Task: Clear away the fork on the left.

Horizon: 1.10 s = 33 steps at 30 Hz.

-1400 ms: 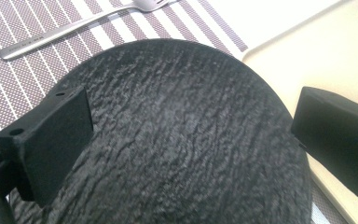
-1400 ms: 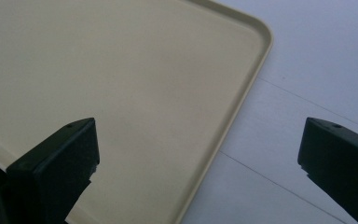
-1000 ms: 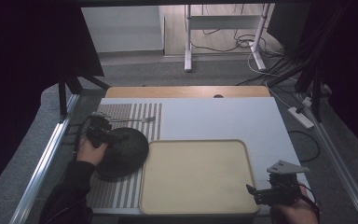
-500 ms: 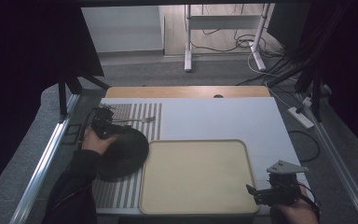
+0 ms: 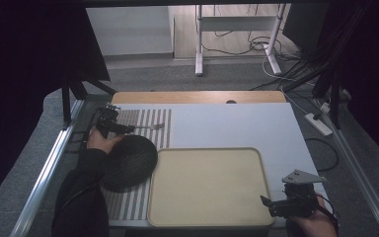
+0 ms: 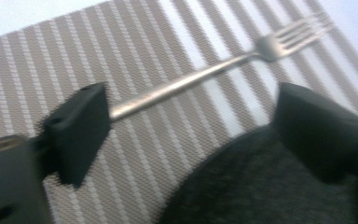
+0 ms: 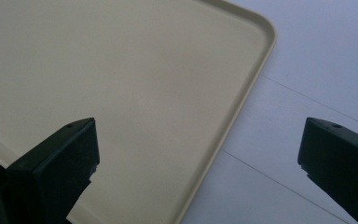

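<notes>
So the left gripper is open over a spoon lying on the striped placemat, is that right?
Not quite: it is a fork, not a spoon; the left gripper view shows its tines. The rest holds: the left gripper is open over it, and it lies on the striped placemat.

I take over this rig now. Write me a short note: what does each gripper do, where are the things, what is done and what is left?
Left gripper: open, at the handle end of the fork, nothing gripped yet.
Right gripper: open and empty, at the near right corner of the tray.
Things: the fork lies flat on the striped mat; the dark plate sits on the mat beside the tray's left edge; nothing lies in the tray.
Done: nothing moved onto the tray.
Left: probably shut on the fork handle, lift it, then handle the plate.
</notes>
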Available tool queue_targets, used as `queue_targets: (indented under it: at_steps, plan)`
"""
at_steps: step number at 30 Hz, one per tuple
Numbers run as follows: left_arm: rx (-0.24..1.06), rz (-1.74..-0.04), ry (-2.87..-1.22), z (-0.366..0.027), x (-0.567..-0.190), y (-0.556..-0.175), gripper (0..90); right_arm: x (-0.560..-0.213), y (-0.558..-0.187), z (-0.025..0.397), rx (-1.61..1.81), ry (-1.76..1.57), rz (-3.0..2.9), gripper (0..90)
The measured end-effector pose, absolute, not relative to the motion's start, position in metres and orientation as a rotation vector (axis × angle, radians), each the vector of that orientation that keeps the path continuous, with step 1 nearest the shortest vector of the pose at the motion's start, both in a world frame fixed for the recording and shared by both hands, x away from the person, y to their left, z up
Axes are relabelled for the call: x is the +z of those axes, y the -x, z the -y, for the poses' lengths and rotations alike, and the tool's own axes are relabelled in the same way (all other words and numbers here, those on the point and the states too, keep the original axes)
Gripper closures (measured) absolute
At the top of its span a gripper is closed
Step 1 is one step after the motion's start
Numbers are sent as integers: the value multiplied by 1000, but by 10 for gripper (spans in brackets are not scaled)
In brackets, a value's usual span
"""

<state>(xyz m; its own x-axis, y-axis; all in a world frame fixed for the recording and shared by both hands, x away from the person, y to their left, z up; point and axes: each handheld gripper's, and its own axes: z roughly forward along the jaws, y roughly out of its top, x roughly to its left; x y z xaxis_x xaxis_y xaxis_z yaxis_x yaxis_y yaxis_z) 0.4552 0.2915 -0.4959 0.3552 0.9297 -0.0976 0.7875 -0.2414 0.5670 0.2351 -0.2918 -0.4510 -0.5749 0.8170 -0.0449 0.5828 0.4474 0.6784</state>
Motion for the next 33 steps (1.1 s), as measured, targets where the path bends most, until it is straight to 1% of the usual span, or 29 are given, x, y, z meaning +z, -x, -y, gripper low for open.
queue_targets:
  at_steps: [1,2,3,4,7,9,10,12,15,22,25,30,33]
  plan:
    - [354,-1496,-2082,-295,-496,-457,242,-451,-235,292,883,-1187,-2338,0]
    - [352,-1500,-2071,-297,-497,-459,374,-451,-235,291,881,-1186,-2338,0]
    - [342,-1502,-2065,-300,-497,-462,421,-451,-235,291,881,-1185,-2340,0]
    - [339,-1516,-2058,-302,-497,-464,421,-451,-235,291,881,-1185,-2340,0]
    - [353,-1536,-2064,-307,-499,-470,579,-451,-235,291,881,-1186,-2340,0]
    - [373,-1546,-2085,-308,-502,-473,739,-451,-235,291,881,-1187,-2339,0]
    - [380,-1550,-2097,-309,-503,-475,872,-451,-235,292,881,-1187,-2339,0]
    - [377,-1560,-2106,-310,-506,-479,890,-451,-235,291,880,-1186,-2341,0]
    - [354,-1579,-2116,-311,-513,-487,891,-451,-235,291,878,-1186,-2342,0]
    - [380,-1645,-2147,-307,-527,-498,891,-451,-235,291,875,-1187,-2343,0]
    - [338,-1659,-2137,-309,-526,-497,892,-451,-235,291,877,-1188,-2343,0]
    - [262,-1631,-2190,-308,-523,-487,892,-451,-235,291,873,-1181,-2347,0]
    - [246,-1616,-2207,-307,-522,-483,892,-451,-235,291,867,-1177,-2348,0]
